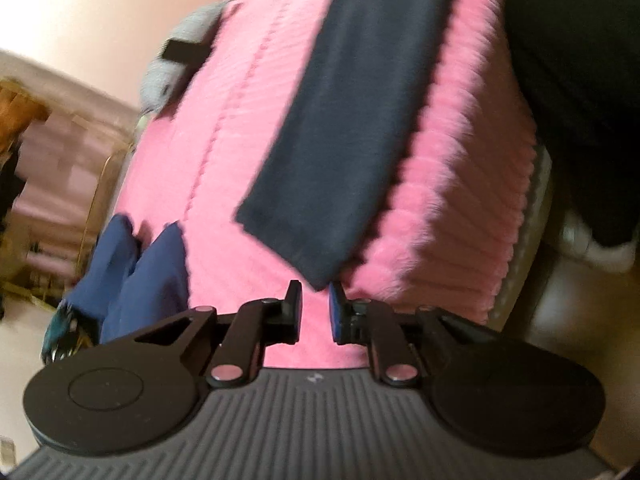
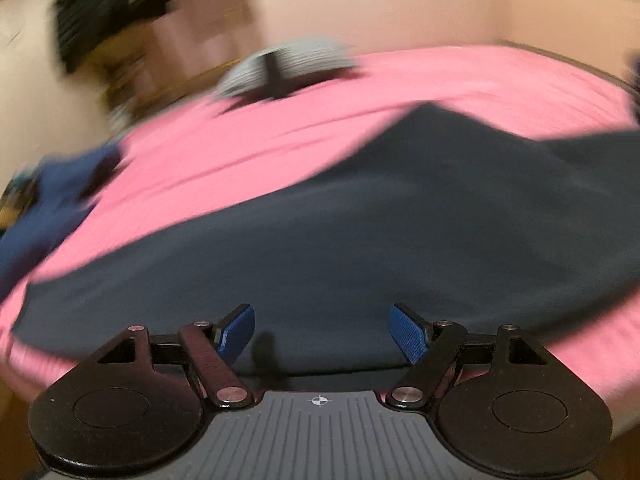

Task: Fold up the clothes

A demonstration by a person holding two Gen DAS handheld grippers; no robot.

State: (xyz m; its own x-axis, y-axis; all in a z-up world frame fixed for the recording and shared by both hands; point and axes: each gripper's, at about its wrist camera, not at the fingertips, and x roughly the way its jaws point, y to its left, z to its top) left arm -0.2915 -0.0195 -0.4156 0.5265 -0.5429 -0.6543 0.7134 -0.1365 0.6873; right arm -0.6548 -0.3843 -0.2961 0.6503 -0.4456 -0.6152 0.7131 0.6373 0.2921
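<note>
The left gripper [image 1: 316, 308] has its two pads a narrow gap apart, and nothing is pinched between them: only pink shows in the gap. The near corner of the dark garment [image 1: 340, 128] lies just above the fingertips, apart from them or at most brushing the right pad; the blur leaves that unsettled. The right gripper [image 2: 322, 334] has its blue pads spread wide over the same garment [image 2: 360, 240], with cloth below them but no fold gathered between them, so it holds nothing.

The garment lies flat on the pink blanket [image 1: 224, 168] covering the bed. From the left wrist it reads as a long, narrow strip running away up the bed, which suggests it is already folded lengthwise. The right wrist view is heavily smeared, so finer detail there cannot be trusted.

Farther out, a blue cloth [image 1: 140, 276] sits bunched at the left edge of the blanket, and a grey item [image 1: 188, 40] with a black strap lies at the far end.

The step in hand looks like the interval between folds, with both grippers free above the near end. The next move probably calls for each gripper to settle on a near corner, close on the full thickness of the layers, then carry that end towards the far one without dragging the strip askew.
</note>
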